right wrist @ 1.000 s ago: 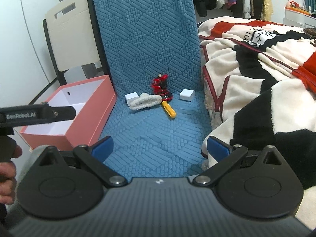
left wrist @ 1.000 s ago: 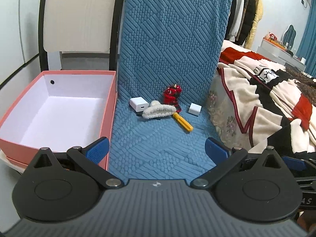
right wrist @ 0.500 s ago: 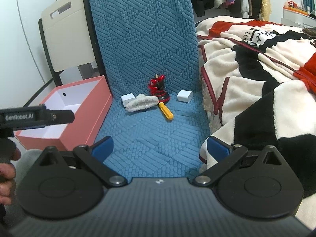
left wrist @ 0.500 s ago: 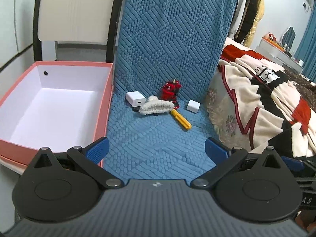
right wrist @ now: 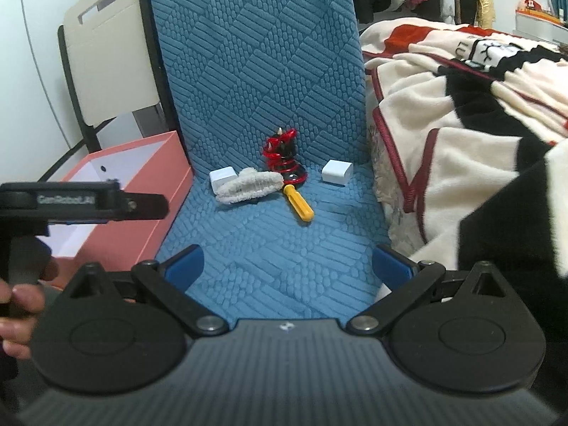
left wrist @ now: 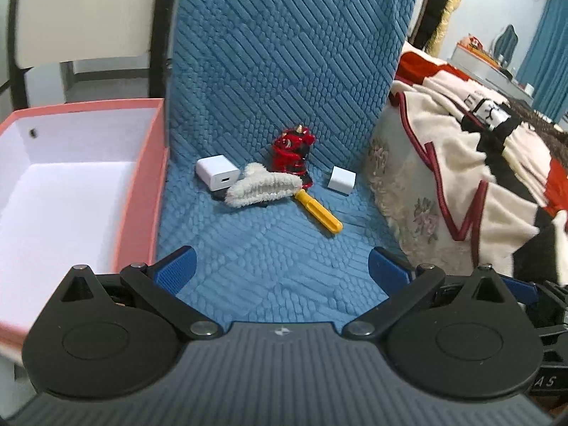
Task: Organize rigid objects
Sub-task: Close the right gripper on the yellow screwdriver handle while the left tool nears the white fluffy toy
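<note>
On the blue chair seat lie a white charger, a fluffy white sock, a red and black figurine, a yellow screwdriver handle and a small white cube. The same items show in the right wrist view: charger, sock, figurine, screwdriver handle, cube. My left gripper is open and empty, short of the items. My right gripper is open and empty, also short of them.
An open pink box with a white inside stands left of the chair, also in the right wrist view. A bed with a patterned blanket borders the right. A cream folding chair stands behind the box.
Both grippers have moved forward toward the items on the seat, which now look larger. Nothing on the seat has moved.
</note>
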Demonstrator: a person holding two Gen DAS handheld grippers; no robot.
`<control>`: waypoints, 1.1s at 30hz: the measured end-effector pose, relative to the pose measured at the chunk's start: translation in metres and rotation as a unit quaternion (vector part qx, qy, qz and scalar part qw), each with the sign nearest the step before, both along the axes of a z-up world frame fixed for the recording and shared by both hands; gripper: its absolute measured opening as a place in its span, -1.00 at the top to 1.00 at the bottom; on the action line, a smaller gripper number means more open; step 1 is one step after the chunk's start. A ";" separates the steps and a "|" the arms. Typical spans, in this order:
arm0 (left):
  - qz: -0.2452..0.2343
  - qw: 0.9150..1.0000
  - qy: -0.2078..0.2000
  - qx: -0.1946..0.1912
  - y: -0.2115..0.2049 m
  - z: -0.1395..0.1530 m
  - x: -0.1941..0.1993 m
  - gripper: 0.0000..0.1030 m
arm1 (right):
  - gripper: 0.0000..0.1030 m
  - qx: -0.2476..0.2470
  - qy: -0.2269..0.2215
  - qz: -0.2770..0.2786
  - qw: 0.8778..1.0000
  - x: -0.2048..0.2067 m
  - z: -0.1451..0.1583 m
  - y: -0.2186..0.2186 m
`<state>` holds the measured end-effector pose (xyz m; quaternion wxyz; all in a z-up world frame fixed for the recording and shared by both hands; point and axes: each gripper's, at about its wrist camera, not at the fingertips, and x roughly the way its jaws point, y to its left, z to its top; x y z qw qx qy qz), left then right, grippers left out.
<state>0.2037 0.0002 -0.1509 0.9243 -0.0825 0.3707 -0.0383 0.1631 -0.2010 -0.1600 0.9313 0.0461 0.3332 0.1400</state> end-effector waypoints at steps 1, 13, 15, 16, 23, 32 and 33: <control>-0.003 1.000 0.002 0.005 -0.002 -0.005 0.008 -1.00 | -1.00 -0.001 0.002 -0.001 1.000 0.005 -0.004 0.001; -0.026 0.999 0.003 0.035 -0.013 -0.055 0.089 -1.00 | -0.80 0.000 0.013 0.005 1.000 0.062 -0.038 0.017; -0.021 0.999 0.004 0.032 -0.009 -0.061 0.100 -1.00 | -0.79 -0.009 0.012 -0.003 1.000 0.071 -0.042 0.019; -0.017 0.999 0.006 0.030 -0.007 -0.065 0.105 -1.00 | -0.72 -0.010 0.012 -0.001 1.000 0.075 -0.044 0.020; -0.001 0.999 0.014 0.043 0.006 -0.080 0.146 -0.69 | -0.35 -0.019 0.038 0.006 0.999 0.115 -0.076 0.031; 0.012 0.998 0.037 0.046 0.015 -0.105 0.175 -0.44 | -0.19 -0.075 0.022 0.028 0.997 0.155 -0.105 0.056; 0.011 0.998 0.036 0.052 0.014 -0.106 0.178 -0.41 | -0.17 -0.082 0.020 0.032 0.996 0.158 -0.108 0.058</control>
